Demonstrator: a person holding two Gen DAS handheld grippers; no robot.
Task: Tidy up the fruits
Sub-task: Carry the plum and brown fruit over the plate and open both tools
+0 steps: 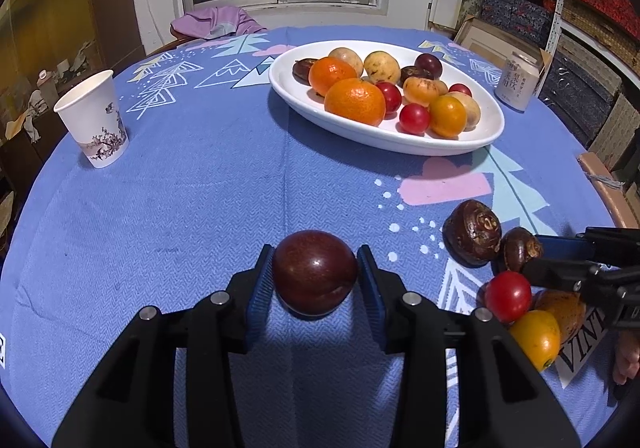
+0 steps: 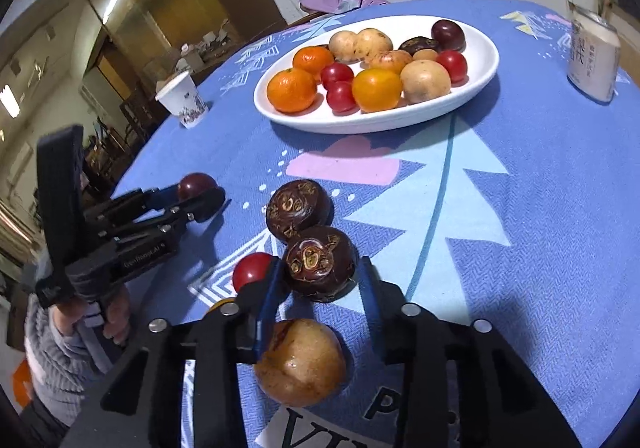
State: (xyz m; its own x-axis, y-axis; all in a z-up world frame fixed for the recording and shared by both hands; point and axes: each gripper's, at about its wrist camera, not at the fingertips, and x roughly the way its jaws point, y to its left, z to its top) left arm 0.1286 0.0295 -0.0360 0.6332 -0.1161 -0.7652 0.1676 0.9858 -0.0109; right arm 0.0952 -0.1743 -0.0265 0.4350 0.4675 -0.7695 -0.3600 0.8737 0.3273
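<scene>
White dish far ahead of both claws, already loaded with most fruit. Left claw clamped on dark plum. Right claw apart, straddling water chestnut; second chestnut ahead, brown fruit behind, cherry tomato left. Roughly five loose pieces remain on the counter.

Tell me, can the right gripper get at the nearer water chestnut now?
Probably yes. The right gripper is open, and the water chestnut sits between its fingers with nothing in the way.
</scene>
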